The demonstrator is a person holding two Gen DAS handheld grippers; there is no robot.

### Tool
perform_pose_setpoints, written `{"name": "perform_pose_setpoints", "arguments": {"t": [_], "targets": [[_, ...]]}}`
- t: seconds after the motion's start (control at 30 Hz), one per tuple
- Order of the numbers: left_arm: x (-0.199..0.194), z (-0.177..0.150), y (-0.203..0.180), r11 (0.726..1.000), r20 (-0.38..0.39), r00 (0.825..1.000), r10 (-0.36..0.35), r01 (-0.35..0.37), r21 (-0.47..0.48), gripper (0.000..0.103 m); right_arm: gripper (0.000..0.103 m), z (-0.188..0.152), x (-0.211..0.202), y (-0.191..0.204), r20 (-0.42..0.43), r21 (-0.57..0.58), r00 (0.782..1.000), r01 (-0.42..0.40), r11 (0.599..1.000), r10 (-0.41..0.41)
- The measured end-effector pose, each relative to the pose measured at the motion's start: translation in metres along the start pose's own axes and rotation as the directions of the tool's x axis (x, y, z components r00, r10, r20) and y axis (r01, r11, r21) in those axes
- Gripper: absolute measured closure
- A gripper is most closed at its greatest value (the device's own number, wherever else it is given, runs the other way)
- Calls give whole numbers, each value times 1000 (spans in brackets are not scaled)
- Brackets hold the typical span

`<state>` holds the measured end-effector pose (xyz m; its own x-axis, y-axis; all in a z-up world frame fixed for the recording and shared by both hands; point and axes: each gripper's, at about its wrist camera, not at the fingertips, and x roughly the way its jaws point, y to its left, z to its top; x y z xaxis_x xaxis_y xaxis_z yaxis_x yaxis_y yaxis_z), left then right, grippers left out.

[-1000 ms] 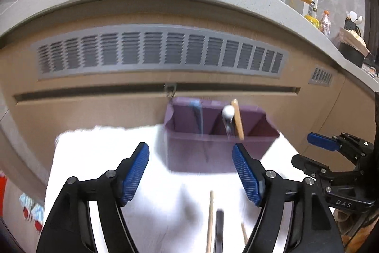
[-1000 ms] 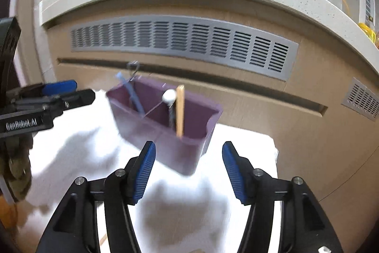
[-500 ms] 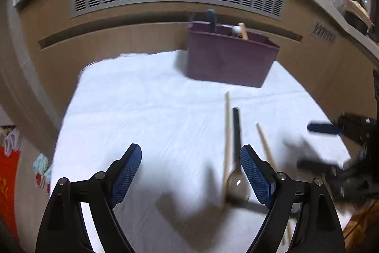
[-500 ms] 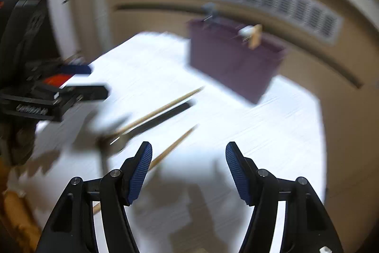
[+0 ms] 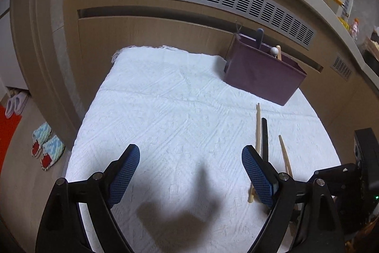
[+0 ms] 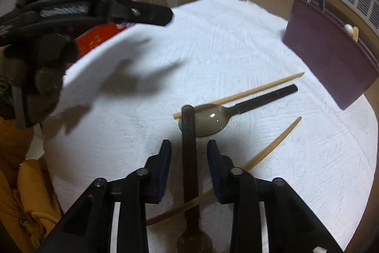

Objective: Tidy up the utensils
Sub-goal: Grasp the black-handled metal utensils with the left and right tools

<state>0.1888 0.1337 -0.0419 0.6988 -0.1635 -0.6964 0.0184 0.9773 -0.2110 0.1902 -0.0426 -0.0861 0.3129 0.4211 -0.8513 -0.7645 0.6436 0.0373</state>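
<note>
White cloth covers the surface; the left gripper, wide and empty, has backed away from the purple caddy. Right view: right gripper, dropped low, narrows around a dark utensil handle short of the caddy, grasp imminent.

A cloth is spread over the surface, and its far edge is met by a cabinet front. An organizer bin is set at the cloth's far right corner, with utensil handles held upright inside it. Before the bin, toward the right edge, a spoon is laid with a chopstick touching its bowl. A second utensil's handle is laid across that bowl, over another chopstick.
</note>
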Motion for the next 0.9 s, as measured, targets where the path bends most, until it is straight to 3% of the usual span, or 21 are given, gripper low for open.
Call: {"name": "perform_pose_setpoints", "arguments": {"t": [0.1,0.2,0.3,0.47,0.6,0.67,0.77,0.83,0.9], "targets": [[6,-3,7,1000,-22,1000,2,-3,-28,15,91,1,2,1,-7,-16,1000,13,1000,-13],[8,-4,8,999,-29,1000,4,-5,-34,15,92,2,-14,5,20,-42,999,36,998,-35],[9,-4,1,1000,-33,999,-2,1,-10,15,92,10,-41,-14,102,24,993,57,998,-59],[11,-5,-38,988,-52,996,-74,80,135,15,92,11,-84,-66,229,232,967,54,971,-109],[17,-8,-82,942,-97,983,-158,179,283,16,92,-3,-101,-97,272,338,950,54,939,-152],[24,-7,-98,917,-125,975,-183,216,337,29,92,-12,-104,-109,284,379,945,43,924,-161],[47,-6,-123,879,-218,959,-183,259,400,66,92,-26,-101,-121,293,413,944,21,911,-155],[60,-5,-133,866,-275,941,-195,297,402,76,92,-29,-98,-125,294,423,943,16,906,-154],[69,-3,-139,857,-306,932,-196,315,408,76,92,-36,-97,-130,300,433,943,-1,901,-144]]}}
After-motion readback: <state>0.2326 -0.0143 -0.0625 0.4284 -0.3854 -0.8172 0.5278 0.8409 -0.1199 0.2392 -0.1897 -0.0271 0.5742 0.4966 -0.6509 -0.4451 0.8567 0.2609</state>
